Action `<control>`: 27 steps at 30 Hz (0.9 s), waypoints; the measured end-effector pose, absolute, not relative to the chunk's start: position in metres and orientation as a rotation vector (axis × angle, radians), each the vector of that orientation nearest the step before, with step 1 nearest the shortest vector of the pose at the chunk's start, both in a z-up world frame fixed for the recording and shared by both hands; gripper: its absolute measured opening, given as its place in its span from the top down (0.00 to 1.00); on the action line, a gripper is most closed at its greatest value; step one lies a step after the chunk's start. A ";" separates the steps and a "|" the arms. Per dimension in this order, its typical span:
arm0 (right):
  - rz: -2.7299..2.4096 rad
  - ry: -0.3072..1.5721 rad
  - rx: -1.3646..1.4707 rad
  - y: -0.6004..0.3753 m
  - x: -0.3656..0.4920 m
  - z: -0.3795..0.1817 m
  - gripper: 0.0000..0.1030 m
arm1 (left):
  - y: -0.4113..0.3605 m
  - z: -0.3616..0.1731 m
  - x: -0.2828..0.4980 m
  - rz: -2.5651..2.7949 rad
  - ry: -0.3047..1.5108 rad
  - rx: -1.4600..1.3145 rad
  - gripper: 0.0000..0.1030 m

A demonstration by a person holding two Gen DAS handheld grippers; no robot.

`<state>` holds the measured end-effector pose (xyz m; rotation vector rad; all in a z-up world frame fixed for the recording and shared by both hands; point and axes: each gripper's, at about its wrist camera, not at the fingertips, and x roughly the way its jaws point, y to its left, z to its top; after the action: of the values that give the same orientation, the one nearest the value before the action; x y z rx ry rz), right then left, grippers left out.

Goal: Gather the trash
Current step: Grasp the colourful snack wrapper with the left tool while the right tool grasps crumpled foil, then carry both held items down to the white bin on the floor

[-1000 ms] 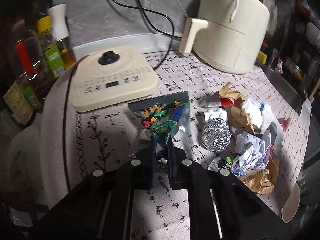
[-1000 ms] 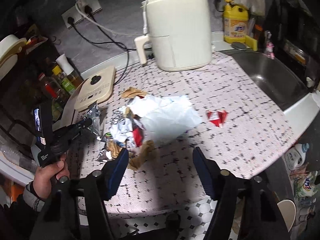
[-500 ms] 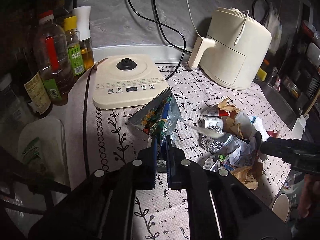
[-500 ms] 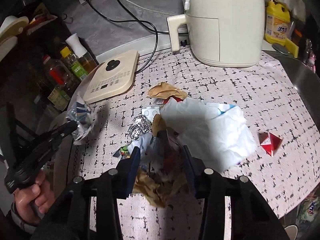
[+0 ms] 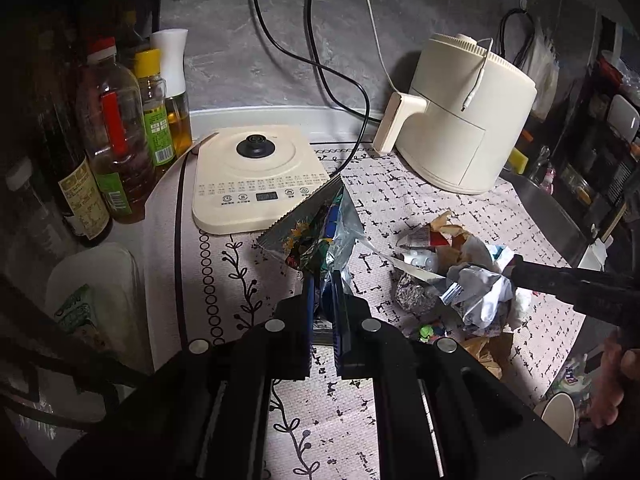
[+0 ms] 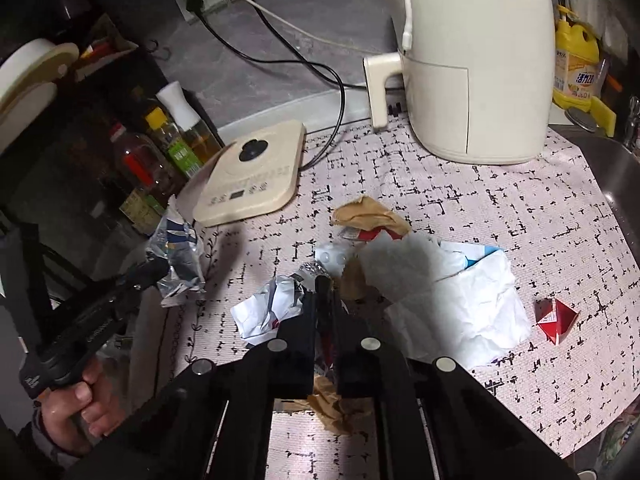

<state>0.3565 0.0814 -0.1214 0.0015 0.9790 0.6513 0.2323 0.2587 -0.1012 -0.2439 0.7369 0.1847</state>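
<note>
My left gripper is shut on a silver snack wrapper with a colourful print and holds it above the patterned mat; the wrapper also shows in the right wrist view. My right gripper is shut on a crumpled white and grey wrapper at the near edge of the trash pile, seen from the left as well. The pile holds a foil ball, brown paper and a large white sheet. A red carton scrap lies apart at the right.
A cream induction cooker and a cream air fryer stand at the back of the counter. Oil and sauce bottles crowd the left edge. A sink lies at the right, with a yellow detergent bottle behind it.
My right gripper has closed in on the pile and shut on the crumpled wrapper. My left gripper has lifted and drawn back with the snack wrapper.
</note>
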 end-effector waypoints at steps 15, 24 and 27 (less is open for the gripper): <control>0.607 0.842 0.089 -0.020 0.315 -0.061 0.93 | 0.178 -0.063 0.230 0.099 0.671 -0.194 0.92; 0.408 0.835 0.137 -0.151 0.276 -0.058 0.93 | 0.066 -0.054 0.245 -0.086 0.674 -0.141 0.92; 0.329 0.838 0.161 -0.198 0.262 -0.060 0.93 | 0.024 -0.055 0.248 -0.155 0.687 -0.114 0.92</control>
<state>0.2615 -0.1984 -0.0604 0.1612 0.8380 0.3289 0.2481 0.0243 -0.0552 -0.1143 0.6869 -0.1550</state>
